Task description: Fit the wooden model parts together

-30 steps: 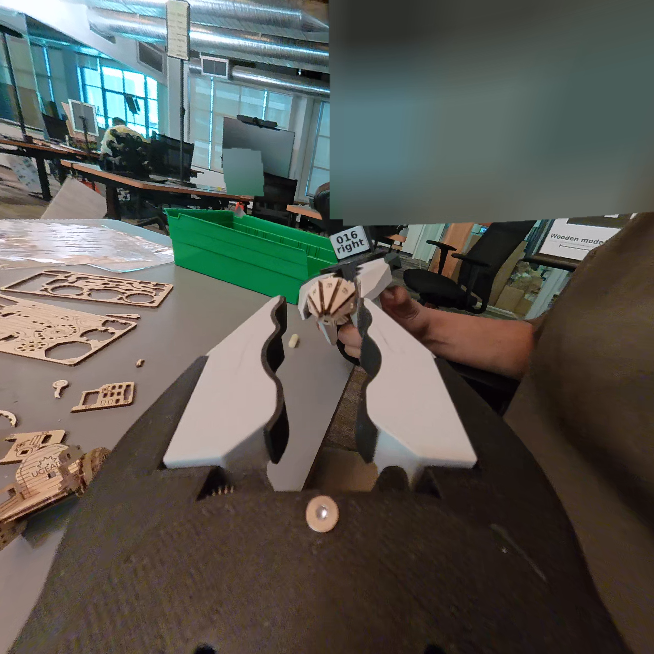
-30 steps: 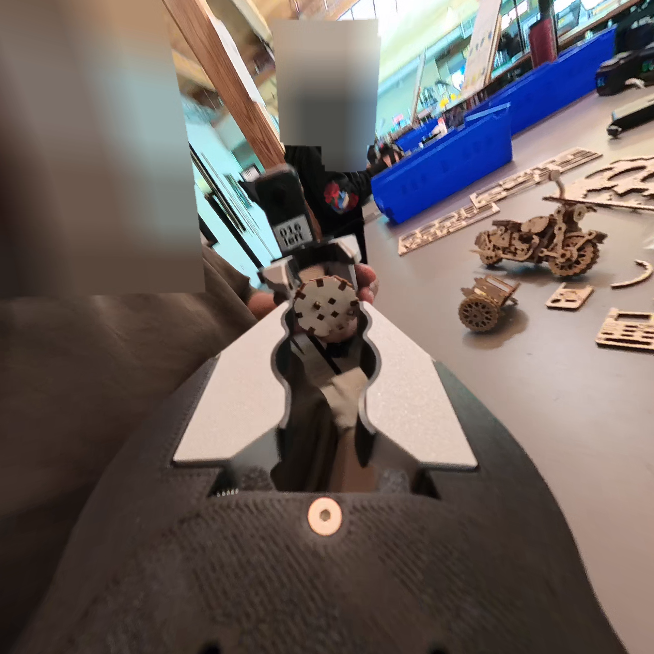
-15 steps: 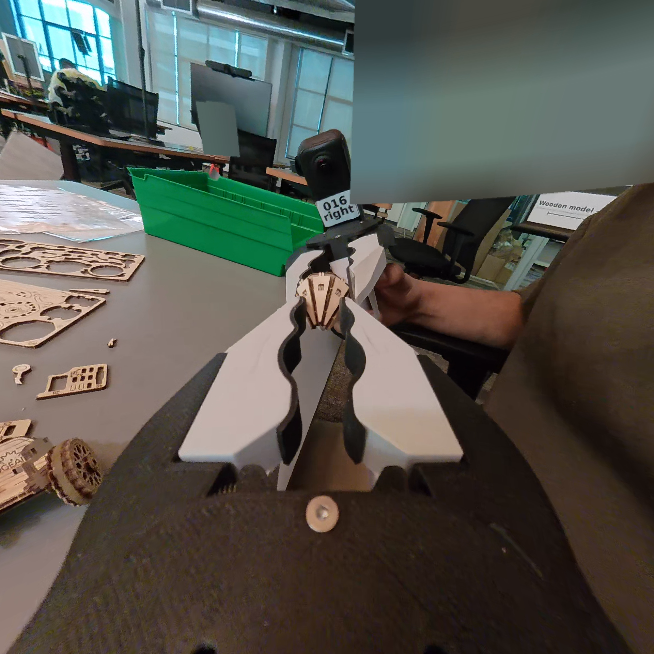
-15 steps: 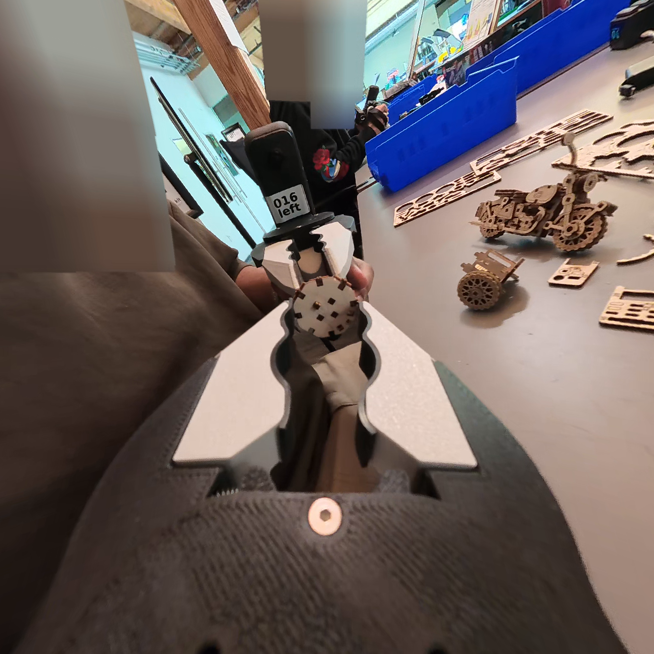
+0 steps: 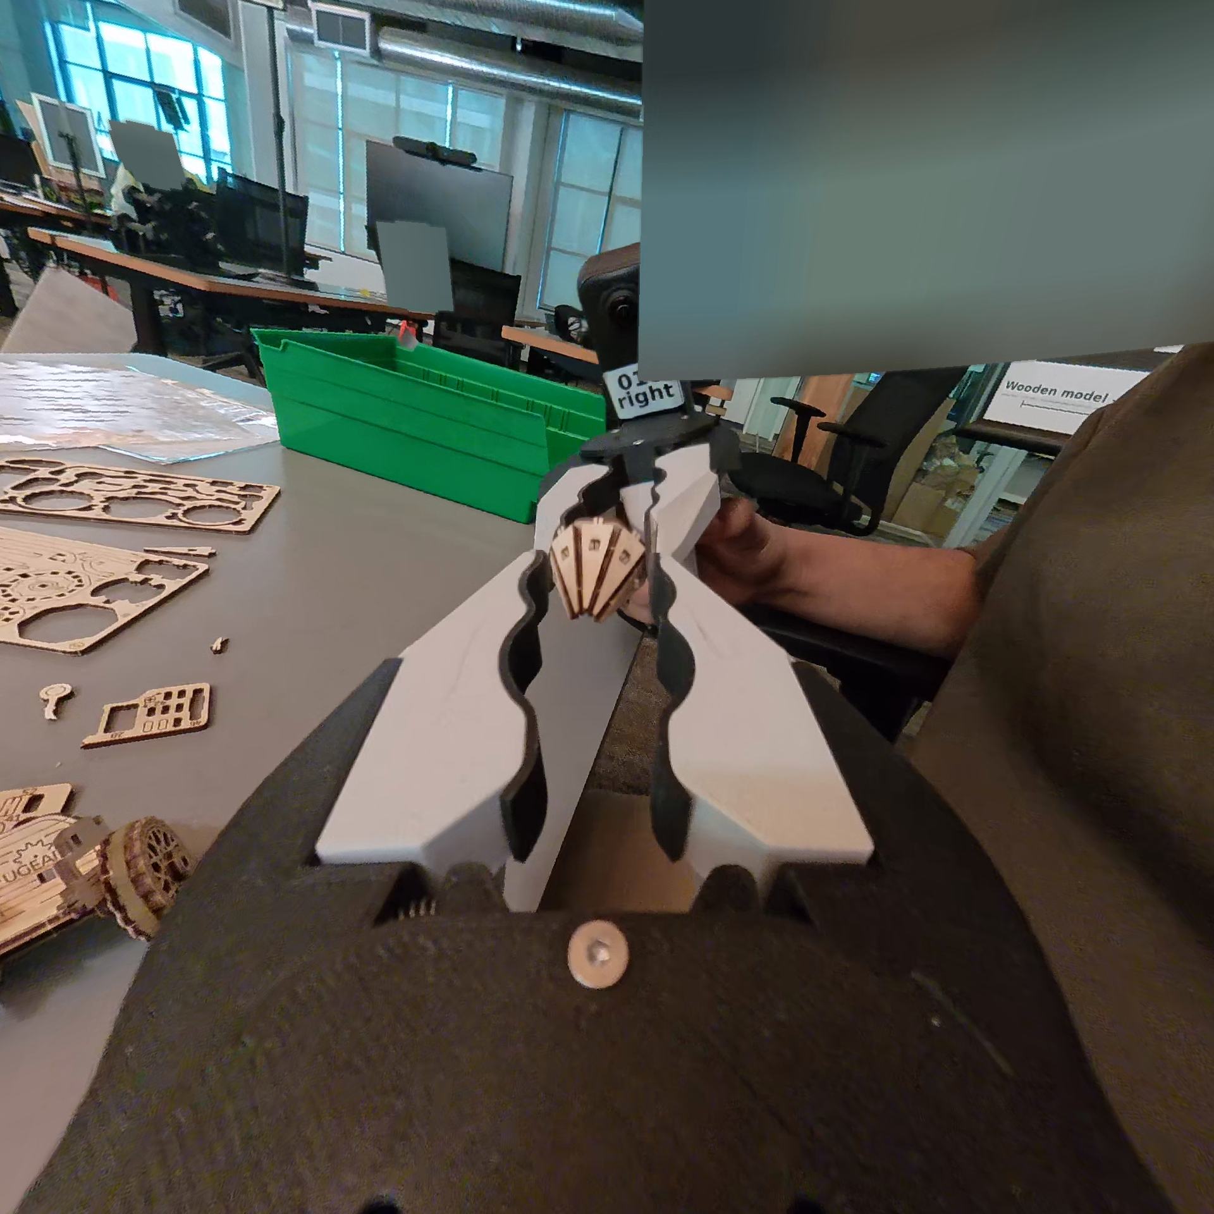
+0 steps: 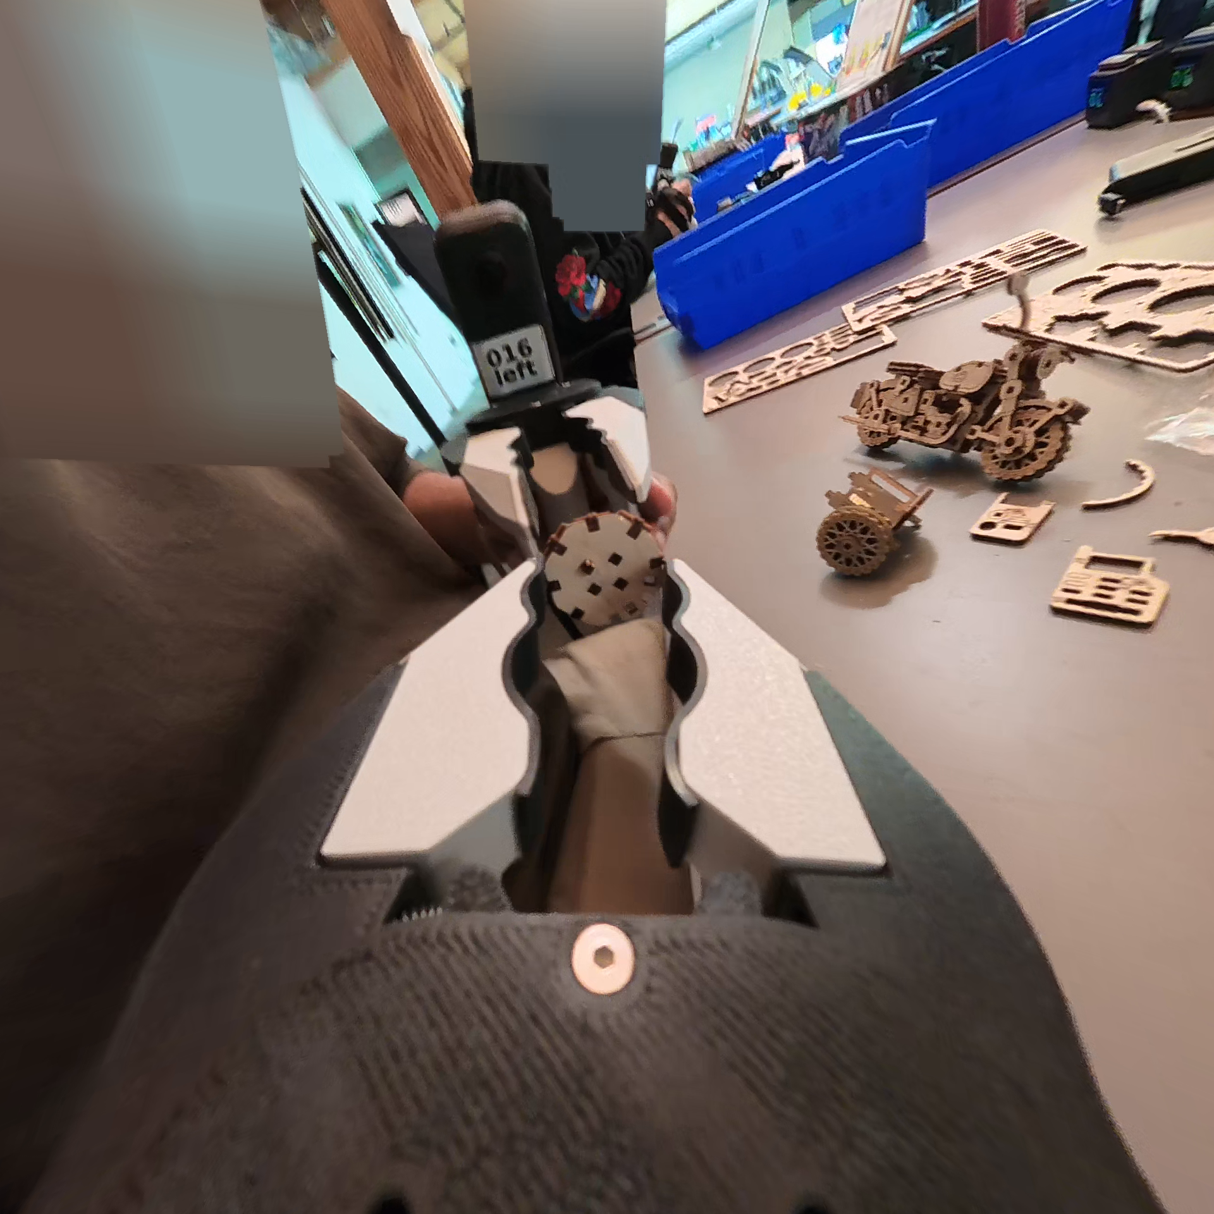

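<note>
A small round wooden drum [image 6: 601, 571] with notched edges is held in the air off the table's near edge. My right gripper [image 6: 603, 578] is shut on it at the fingertips. In the left wrist view the drum [image 5: 594, 571] shows its ribbed side. My left gripper [image 5: 594, 568] faces the right one, partly open, with its tips on either side of the drum and a small gap on each side. The right gripper also shows in the left wrist view [image 5: 624, 506], and the left gripper in the right wrist view [image 6: 565, 486].
On the grey table [image 6: 920, 788] stand a wooden motorcycle [image 6: 966, 414], a small wheeled cart [image 6: 860, 525], loose flat parts [image 6: 1110, 588], punched sheets [image 5: 131, 493], a green bin [image 5: 420, 420] and a blue bin [image 6: 801, 256]. Another wheeled model [image 5: 85, 867] lies at the near left. The grippers are tip to tip, or close to it.
My left gripper closed in from wide open as it came up to the drum, then widened slightly. The right gripper kept its hold on the drum.
</note>
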The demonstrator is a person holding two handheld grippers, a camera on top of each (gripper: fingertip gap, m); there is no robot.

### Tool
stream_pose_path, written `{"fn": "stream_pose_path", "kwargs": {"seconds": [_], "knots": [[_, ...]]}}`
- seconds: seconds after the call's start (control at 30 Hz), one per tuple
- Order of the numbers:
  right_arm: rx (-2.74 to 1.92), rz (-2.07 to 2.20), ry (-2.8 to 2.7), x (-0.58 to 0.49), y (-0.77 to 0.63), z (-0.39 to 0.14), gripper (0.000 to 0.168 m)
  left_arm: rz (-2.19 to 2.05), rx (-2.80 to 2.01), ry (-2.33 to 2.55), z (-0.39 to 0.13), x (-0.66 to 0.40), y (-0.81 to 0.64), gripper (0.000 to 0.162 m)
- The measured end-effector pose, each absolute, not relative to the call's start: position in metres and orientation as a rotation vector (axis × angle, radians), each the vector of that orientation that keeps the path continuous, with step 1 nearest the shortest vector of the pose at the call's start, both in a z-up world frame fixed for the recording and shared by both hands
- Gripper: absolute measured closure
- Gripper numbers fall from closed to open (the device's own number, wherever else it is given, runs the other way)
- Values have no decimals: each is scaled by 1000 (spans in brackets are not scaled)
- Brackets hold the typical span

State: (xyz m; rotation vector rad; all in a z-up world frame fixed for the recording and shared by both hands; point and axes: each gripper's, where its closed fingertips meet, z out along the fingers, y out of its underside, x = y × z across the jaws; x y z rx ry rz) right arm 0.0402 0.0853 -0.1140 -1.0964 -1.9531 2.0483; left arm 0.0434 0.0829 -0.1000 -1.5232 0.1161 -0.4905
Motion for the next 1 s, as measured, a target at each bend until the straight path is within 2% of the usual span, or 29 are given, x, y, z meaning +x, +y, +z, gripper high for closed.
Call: {"fn": "stream_pose_path", "kwargs": {"seconds": [0.37, 0.7, 0.77, 0.9, 1.0], "knots": [[-1004, 1950, -2039, 45, 76, -119, 135, -522, -1528, 141, -101, 50, 82, 155], [-992, 1939, -2034, 45, 77, -119, 135, -586, -1523, 126, -101, 52, 81, 161], [-1000, 1948, -2028, 44, 77, -118, 135, -578, -1518, 112, -100, 49, 82, 157], [-1122, 2014, -1979, 39, 82, -120, 135, -559, -1502, 60, -98, 39, 83, 131], [-1139, 2052, -1945, 38, 88, -117, 135, -536, -1529, 61, -103, 35, 85, 128]]}}
